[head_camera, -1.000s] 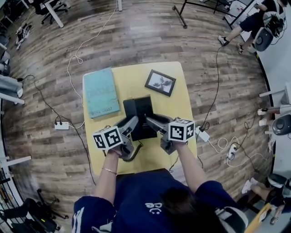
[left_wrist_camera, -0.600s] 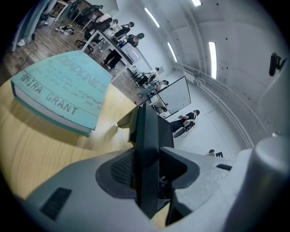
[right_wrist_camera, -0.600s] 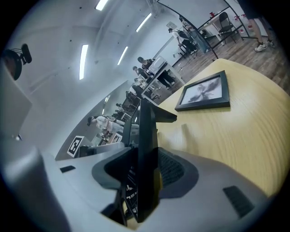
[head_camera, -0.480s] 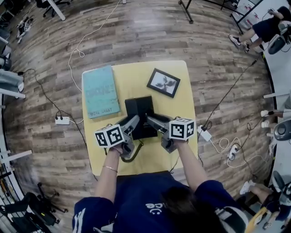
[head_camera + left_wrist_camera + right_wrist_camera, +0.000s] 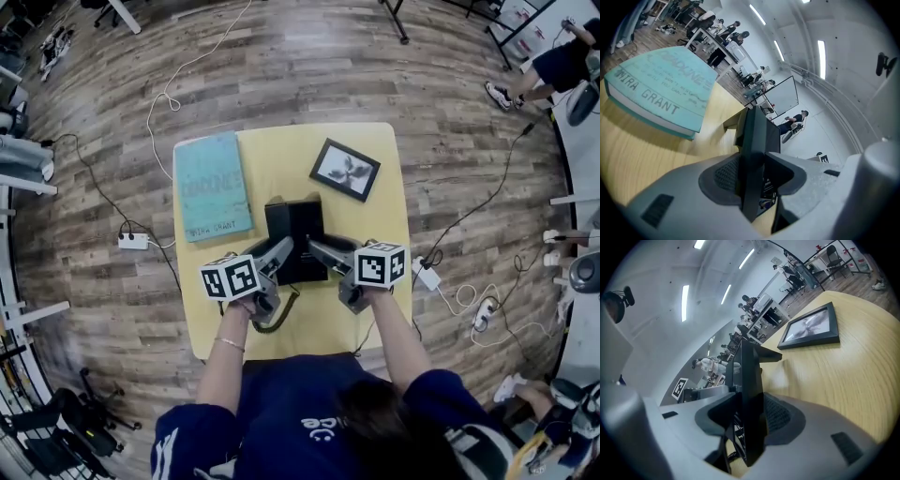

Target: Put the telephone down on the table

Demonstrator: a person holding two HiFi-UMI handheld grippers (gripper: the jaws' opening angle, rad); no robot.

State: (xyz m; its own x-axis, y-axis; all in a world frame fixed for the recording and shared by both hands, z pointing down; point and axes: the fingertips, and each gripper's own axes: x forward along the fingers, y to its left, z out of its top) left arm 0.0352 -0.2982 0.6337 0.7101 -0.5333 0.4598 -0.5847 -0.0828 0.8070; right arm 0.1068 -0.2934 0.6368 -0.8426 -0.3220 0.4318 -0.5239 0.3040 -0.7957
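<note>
The black telephone (image 5: 293, 225) is near the middle of the yellow table (image 5: 281, 155), held from both sides. My left gripper (image 5: 281, 251) is shut on its left edge and my right gripper (image 5: 315, 249) on its right edge. In the left gripper view the telephone's thin black edge (image 5: 754, 136) is pinched between the grey pads of the left gripper (image 5: 752, 173). The right gripper view shows the same grip on the other edge of the telephone (image 5: 751, 380) by the right gripper (image 5: 750, 416). I cannot tell whether its base touches the table. Its coiled cord (image 5: 277, 321) trails toward me.
A teal book (image 5: 212, 186) (image 5: 661, 91) lies at the table's left. A black picture frame (image 5: 345, 170) (image 5: 812, 328) lies at the far right. Cables and power strips lie on the wooden floor around the table. People sit at desks far off.
Both grippers have sunk a little toward the table top with the telephone between them. The grip on it looks the same.
</note>
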